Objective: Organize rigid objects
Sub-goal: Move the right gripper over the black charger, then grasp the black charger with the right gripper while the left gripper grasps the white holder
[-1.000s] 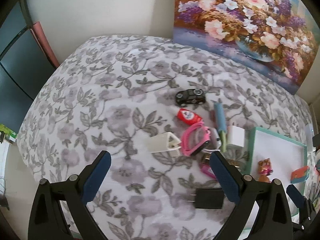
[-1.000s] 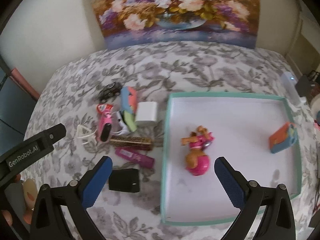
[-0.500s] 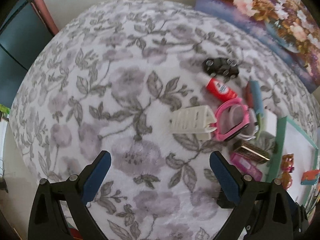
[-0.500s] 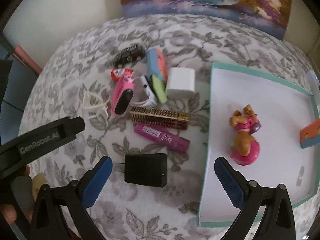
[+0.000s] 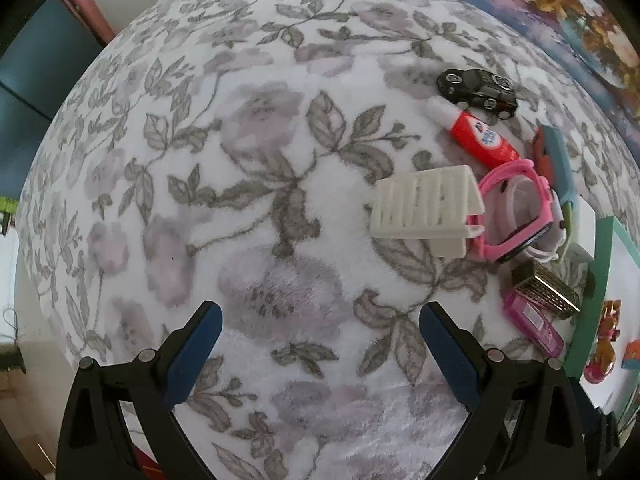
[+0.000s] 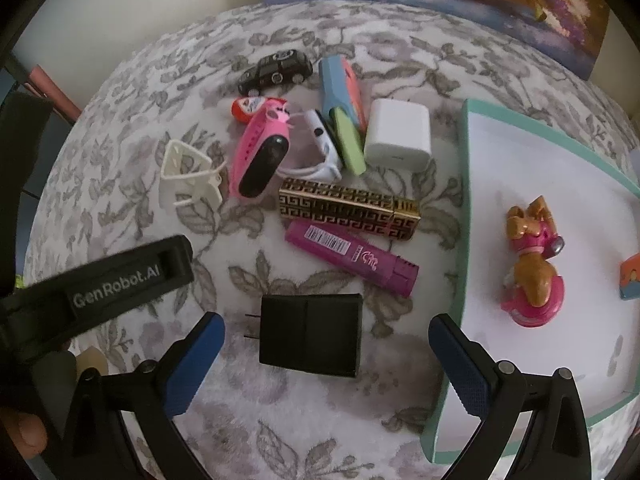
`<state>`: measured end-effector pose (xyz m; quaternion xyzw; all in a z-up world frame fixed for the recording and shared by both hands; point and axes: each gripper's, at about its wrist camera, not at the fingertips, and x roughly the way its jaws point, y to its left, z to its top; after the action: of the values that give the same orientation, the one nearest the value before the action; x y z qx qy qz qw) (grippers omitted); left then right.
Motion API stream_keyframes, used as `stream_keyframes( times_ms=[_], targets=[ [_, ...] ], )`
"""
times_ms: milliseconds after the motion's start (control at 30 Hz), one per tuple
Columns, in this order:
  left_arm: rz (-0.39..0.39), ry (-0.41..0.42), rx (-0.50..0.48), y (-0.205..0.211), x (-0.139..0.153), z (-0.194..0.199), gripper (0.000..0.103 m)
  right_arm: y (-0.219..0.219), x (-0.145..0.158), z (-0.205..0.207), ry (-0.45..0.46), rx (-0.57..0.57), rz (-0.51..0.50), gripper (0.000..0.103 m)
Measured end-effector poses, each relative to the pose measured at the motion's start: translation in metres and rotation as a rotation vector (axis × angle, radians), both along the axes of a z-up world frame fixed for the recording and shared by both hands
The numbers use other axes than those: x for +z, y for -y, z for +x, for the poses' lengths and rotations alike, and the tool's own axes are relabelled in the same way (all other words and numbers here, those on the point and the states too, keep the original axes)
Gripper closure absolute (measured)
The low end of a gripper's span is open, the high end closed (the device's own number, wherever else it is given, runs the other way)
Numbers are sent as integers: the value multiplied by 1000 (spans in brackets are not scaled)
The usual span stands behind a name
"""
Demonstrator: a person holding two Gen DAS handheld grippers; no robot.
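My right gripper (image 6: 326, 348) is wide open, holding nothing, low over the floral cloth (image 6: 132, 148). The black charger (image 6: 310, 334) lies flat between its fingers, prongs toward the left one. Just past it: purple tube (image 6: 352, 257), then gold patterned case (image 6: 350, 208). To the right, the teal-rimmed tray (image 6: 464, 184) holds a pink dog figure (image 6: 534, 256) and an orange block (image 6: 631, 276) at the edge. Farther out: white clip (image 6: 186, 174), pink watch (image 6: 260, 152), white cube charger (image 6: 398, 136), red tube (image 6: 250, 108), black toy car (image 6: 276, 70). My left gripper (image 5: 320, 334) is also wide open and empty, over bare cloth, well short of the white clip (image 5: 426, 206).
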<state>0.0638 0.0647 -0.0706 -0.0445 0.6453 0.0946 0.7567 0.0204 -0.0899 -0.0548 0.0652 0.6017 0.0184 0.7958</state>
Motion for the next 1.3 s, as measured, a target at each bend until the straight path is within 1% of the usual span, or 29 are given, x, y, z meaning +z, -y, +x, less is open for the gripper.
stream_keyframes(
  times_ms=[167,333,400,533,667,767,867,933,1167,1300],
  targets=[
    [6,3,16,-4,-4,-1,4,-2,-5,3,-3,1,-10,0],
    [-3,-1,23,-6,-7,1,4,-9,-8,6,8,17,-45,0],
    [-3,3,27,-6,-7,1,4,-13,-12,5,-3,24,-47,1],
    [-5,7,30,-11,-7,3,4,-16,-25,5,-36,-6,-31,6],
    [-5,9,29,-10,-5,1,4,-20,-26,4,-28,-1,-58,6],
    [-2,8,25,-7,-4,2,4,-27,-29,1,-28,18,-101,6],
    [-1,8,26,-5,-3,1,4,-32,-31,1,-26,22,-116,6],
    [0,10,27,-4,-3,1,4,-35,-31,-1,-24,16,-114,11],
    [2,22,26,-5,-1,0,4,-41,-29,-5,-17,25,-108,22],
    [-2,28,30,-5,2,0,4,-35,-28,-6,-15,18,-94,31]
  ],
)
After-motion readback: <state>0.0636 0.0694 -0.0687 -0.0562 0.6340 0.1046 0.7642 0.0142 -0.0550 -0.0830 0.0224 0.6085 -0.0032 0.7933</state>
